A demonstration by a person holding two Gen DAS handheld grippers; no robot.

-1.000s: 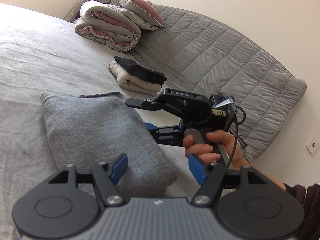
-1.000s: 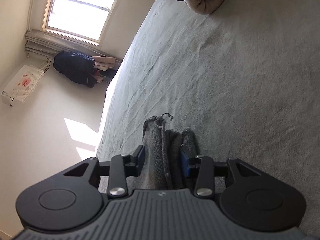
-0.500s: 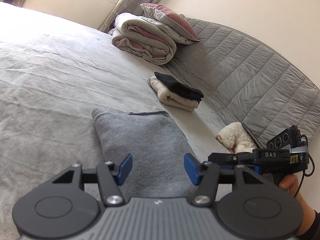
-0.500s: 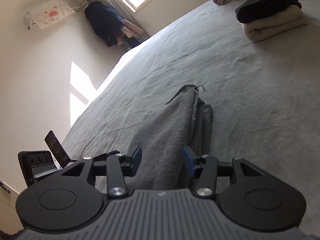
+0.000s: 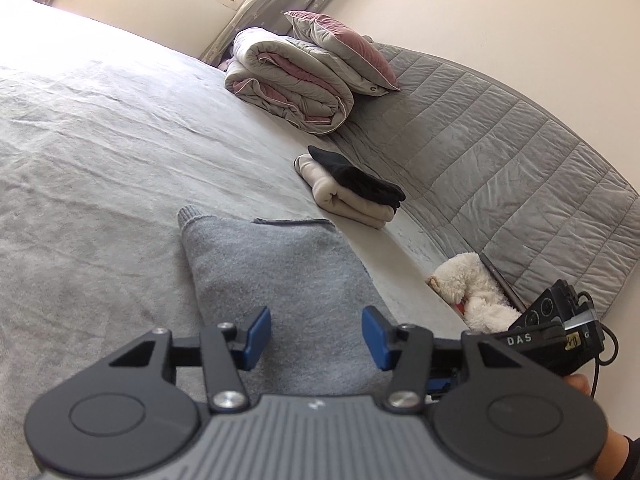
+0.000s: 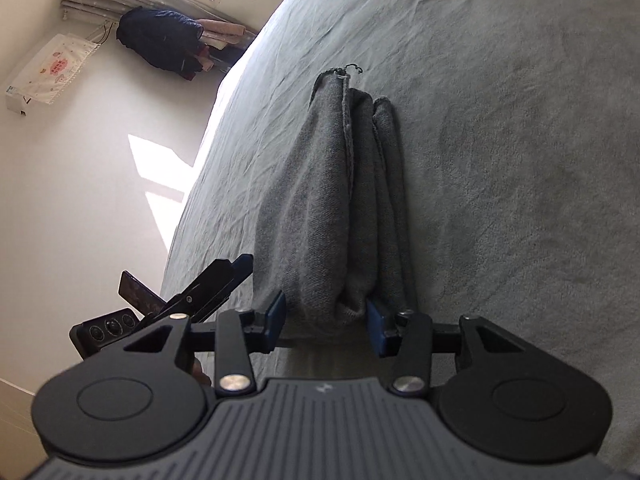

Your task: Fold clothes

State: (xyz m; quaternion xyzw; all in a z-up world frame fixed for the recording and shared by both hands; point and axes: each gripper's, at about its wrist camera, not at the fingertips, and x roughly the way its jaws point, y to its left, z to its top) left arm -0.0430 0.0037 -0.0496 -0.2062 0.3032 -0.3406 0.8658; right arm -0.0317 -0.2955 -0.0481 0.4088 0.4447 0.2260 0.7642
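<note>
A folded grey garment point(image 5: 276, 276) lies on the grey bed point(image 5: 100, 152). My left gripper point(image 5: 316, 336) hovers at its near end. Its jaws are closing, the fabric shows between the blue pads, and I see no pinch. In the right wrist view the same grey garment point(image 6: 332, 208) runs away from me as a layered stack. My right gripper point(image 6: 326, 318) is closing on the stack's near end, and the fabric bunches between its pads. One of the left gripper's fingers point(image 6: 224, 280) pokes in at the left. The right gripper's black housing point(image 5: 540, 340) shows at the right, tips hidden.
A rolled duvet point(image 5: 288, 80) with a pink pillow point(image 5: 340, 52) sits at the bed's head. Folded cream and black clothes point(image 5: 352, 188) lie beyond the garment. A quilted grey headboard point(image 5: 500, 160) and a white plush toy point(image 5: 476, 292) are at the right. A dark jacket point(image 6: 160, 40) hangs by the window.
The right gripper left the top of the garment, swung to its end and narrowed its jaws onto the fabric. The left jaws narrowed a little, and the left view turned toward the bed's head.
</note>
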